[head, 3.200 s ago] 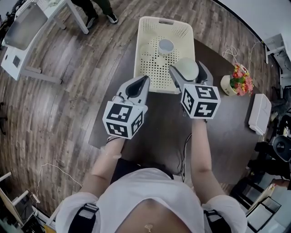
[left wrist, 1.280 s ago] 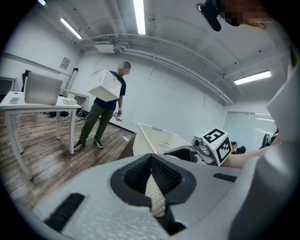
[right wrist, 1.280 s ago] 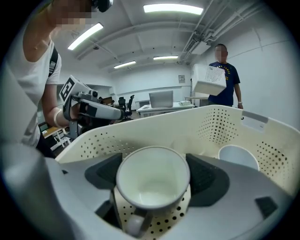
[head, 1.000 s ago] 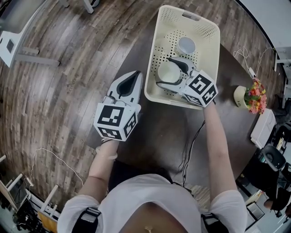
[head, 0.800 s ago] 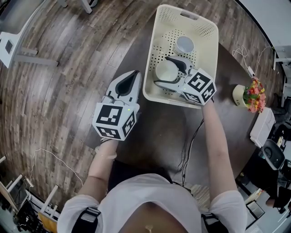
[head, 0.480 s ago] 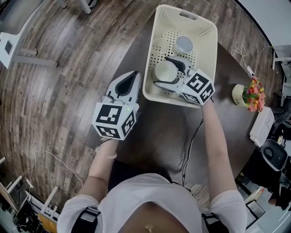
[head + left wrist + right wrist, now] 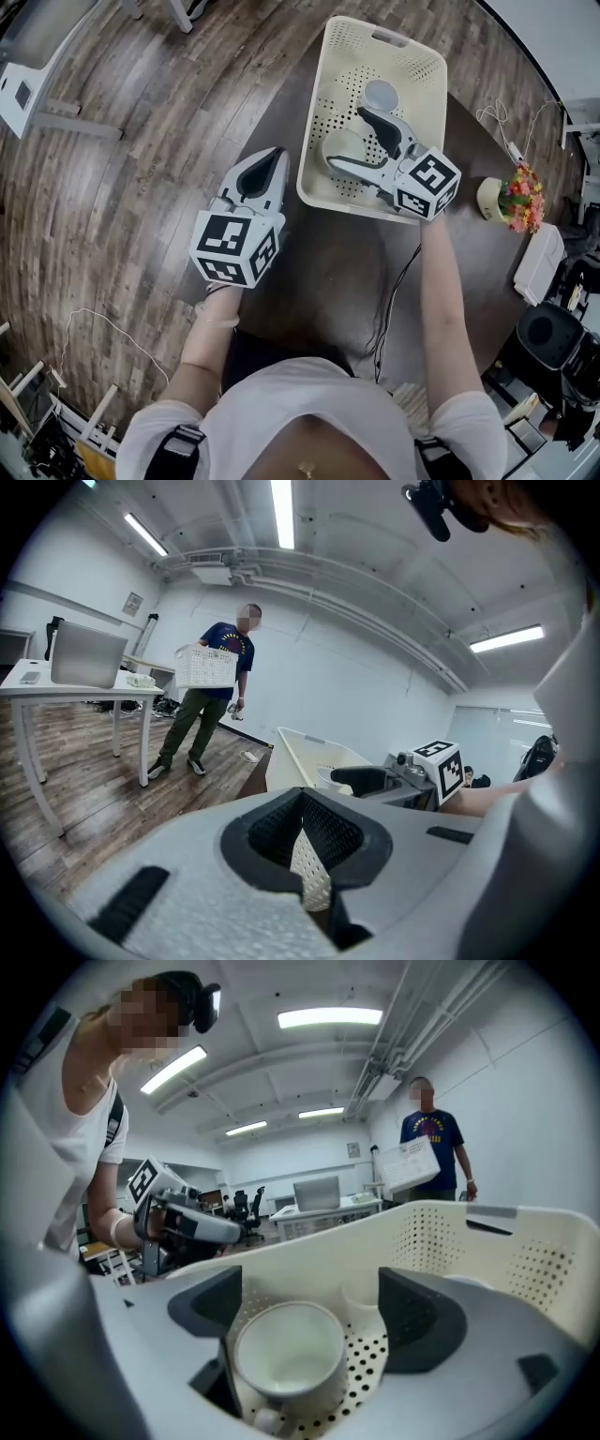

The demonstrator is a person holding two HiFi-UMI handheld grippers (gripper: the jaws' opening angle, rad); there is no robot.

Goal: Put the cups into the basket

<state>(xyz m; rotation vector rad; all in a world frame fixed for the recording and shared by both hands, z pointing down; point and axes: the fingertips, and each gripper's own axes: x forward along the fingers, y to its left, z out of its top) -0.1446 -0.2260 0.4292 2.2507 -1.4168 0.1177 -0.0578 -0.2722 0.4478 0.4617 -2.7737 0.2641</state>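
A cream perforated basket (image 7: 417,103) stands at the far side of the dark table (image 7: 323,272). Inside it, a white cup (image 7: 341,148) stands upright on the floor, and a second cup (image 7: 381,94) sits behind it. My right gripper (image 7: 345,137) is open, its jaws spread on either side of the near cup without touching it. The right gripper view shows that cup (image 7: 284,1356) low between the jaws of my right gripper (image 7: 314,1321), mouth up. My left gripper (image 7: 271,157) hovers shut and empty beside the basket's left wall; in the left gripper view it (image 7: 305,860) holds nothing.
A flower pot (image 7: 507,193) and a white box (image 7: 539,259) sit at the table's right. A black cable (image 7: 395,291) runs over the table near my right arm. Wooden floor lies past the table's left edge. A person carrying a white basket (image 7: 208,667) stands farther off.
The right gripper's jaws have spread and let go of the cup, which stays on the basket floor. The gripper shifted slightly back and right. The left gripper has not moved.
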